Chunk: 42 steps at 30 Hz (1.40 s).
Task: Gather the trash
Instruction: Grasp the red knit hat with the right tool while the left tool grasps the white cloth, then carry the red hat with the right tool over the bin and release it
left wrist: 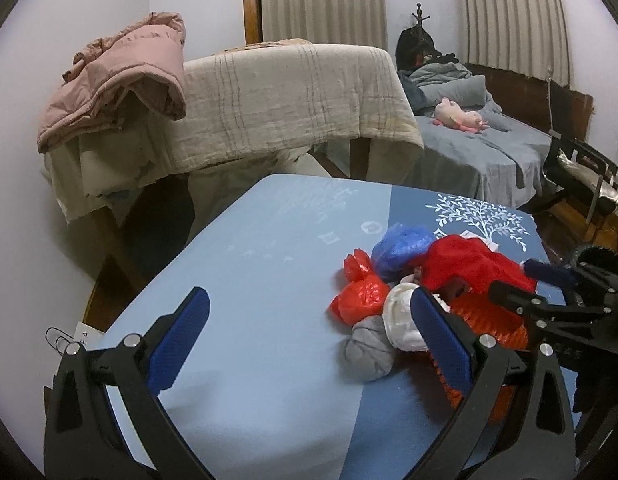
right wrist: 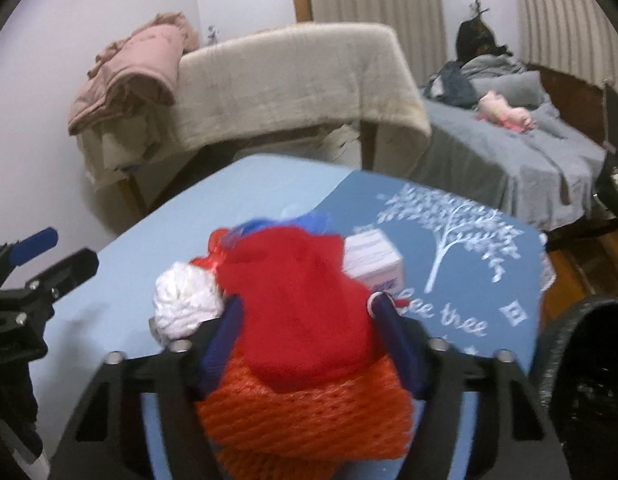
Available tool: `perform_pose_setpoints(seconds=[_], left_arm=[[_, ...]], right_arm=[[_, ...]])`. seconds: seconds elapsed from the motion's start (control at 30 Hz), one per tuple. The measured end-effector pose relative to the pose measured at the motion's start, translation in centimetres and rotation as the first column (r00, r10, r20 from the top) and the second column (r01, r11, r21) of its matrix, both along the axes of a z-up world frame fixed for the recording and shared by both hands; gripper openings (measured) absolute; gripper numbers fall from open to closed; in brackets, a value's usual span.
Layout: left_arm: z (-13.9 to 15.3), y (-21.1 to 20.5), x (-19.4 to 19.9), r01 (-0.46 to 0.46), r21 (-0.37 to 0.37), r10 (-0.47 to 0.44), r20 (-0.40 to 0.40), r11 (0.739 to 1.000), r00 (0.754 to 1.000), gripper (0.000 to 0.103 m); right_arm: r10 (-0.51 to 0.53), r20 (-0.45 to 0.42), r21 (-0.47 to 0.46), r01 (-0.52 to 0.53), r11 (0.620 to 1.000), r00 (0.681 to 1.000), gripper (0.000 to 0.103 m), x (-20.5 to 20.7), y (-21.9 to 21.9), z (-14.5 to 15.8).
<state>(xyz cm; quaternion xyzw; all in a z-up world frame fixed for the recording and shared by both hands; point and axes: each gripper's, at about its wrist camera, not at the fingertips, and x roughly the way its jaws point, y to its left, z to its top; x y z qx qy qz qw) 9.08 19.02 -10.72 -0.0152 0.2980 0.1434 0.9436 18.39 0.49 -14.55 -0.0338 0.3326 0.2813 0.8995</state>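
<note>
A: Two grippers over the blue table cover (left wrist: pixel 269 264), both tilted downward. The left gripper (left wrist: pixel 309 336) is nearest, its blue pads spread wide with nothing between them; its right pad stands just beside the white wad (left wrist: pixel 401 320) at the near edge of the trash pile.

B: And the right one?

A: The right gripper (right wrist: pixel 309 332) comes in from the pile's right side. The red mesh bag (right wrist: pixel 305 312) fills the space between its blue pads, and both pads lie against the fabric, so it looks clenched on the bag. The view is blurred, so how firm the grip is I cannot tell.

B: How does the bag lie?

A: Its long axis runs away from the right gripper, orange netting nearest, the plain red end pointing toward the far table edge.

B: Around it?

A: Left of the bag a grey wad (left wrist: pixel 369 352) and red plastic bag (left wrist: pixel 361 296); behind it a blue plastic bag (left wrist: pixel 401 244); to its far right a small white box (right wrist: pixel 373 260), near the tree print (right wrist: pixel 453 228).
</note>
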Motion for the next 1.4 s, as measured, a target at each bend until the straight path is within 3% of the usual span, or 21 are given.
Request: perform_pose_setpoints(seconds=[0.07,0.13,0.23,0.6,0.7,0.77,0.87,1.2,1.4], left_arm=[[-0.2,-0.1,0.1,0.008,-0.008,-0.008,-0.006,1.000,1.000,0.096],[-0.5,-0.3,0.3,0.019,-0.017,-0.020,-0.012,1.000,1.000,0.095],[-1.0,-0.9,0.8,0.049,-0.034,-0.050,-0.019,0.998,0.999,0.084],[-4.0,-4.2,3.7,0.154,-0.048,-0.157,-0.071,0.987,0.985,0.072],[-5.0,-4.6,4.5,0.171,-0.057,-0.176,-0.101,0.984,0.979,0.058],[-5.4,-4.6,4.9,0.194,-0.090,-0.204,-0.109,0.977,0.973,0.038],[-5.4,-4.9,5.0,0.198,-0.081,-0.206,-0.105,0.977,0.973,0.032],[-1.1,-4.6,3.8,0.194,-0.077,-0.194,0.004,0.978,0.981,0.029],[-1.3,-4.7,3.3,0.187,-0.072,-0.188,-0.008,0.980,0.982,0.029]], right_arm=[[0.021,-0.026,0.003,-0.021,1.000,0.999,0.030,0.2,-0.1,-0.4],[0.031,-0.046,0.015,-0.031,0.999,0.998,0.017,0.3,-0.6,-0.6],[0.041,-0.055,0.047,-0.039,0.998,0.998,0.009,0.5,-1.3,-0.4],[0.011,-0.047,0.058,-0.008,0.998,0.999,0.008,1.0,-2.6,0.4],[0.014,-0.053,0.055,-0.011,0.998,0.998,0.008,1.0,-2.5,0.3],[0.020,-0.056,0.060,-0.017,0.998,0.998,0.008,1.0,-2.5,0.4],[0.036,-0.051,0.072,-0.032,0.997,0.998,0.008,1.0,-2.5,0.9],[0.071,-0.011,0.127,-0.069,0.989,0.997,0.003,0.9,-2.6,4.2],[0.089,-0.047,0.108,-0.083,0.991,0.995,0.005,1.0,-2.2,3.6]])
